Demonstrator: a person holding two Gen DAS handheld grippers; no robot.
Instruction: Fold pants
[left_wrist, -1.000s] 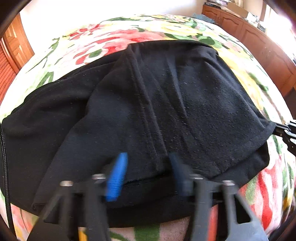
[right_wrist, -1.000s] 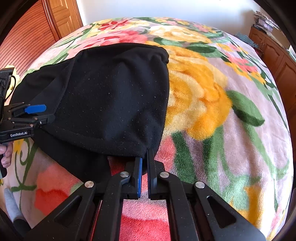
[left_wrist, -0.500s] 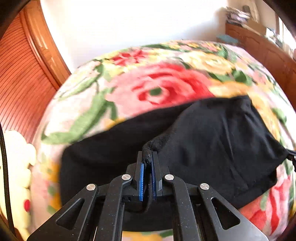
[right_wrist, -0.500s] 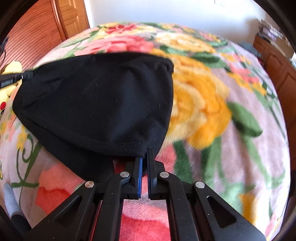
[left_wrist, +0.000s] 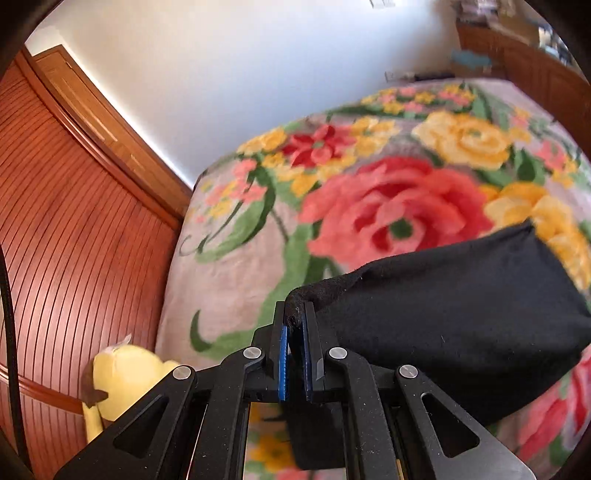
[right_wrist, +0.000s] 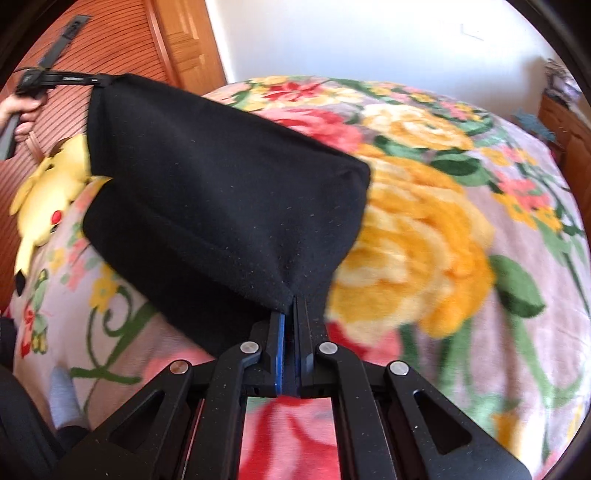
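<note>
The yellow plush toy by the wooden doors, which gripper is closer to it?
Left. The left gripper hangs beside the yellow plush toy, gripping the black pants; the right gripper holds their opposite end.

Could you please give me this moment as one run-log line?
left tool: shut on black pants | right tool: shut on black pants | pants lifted above floral blanket

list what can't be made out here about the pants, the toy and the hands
- Pants: both views show one dark fold; waist or leg ends can't be told, and the lower part hangs behind it.
- Pants under the left gripper: left view, hidden by the black linkage.
- Yellow toy: left view, partly behind the linkage and blurred.
- Hand: right view, cut by the edge.
</note>
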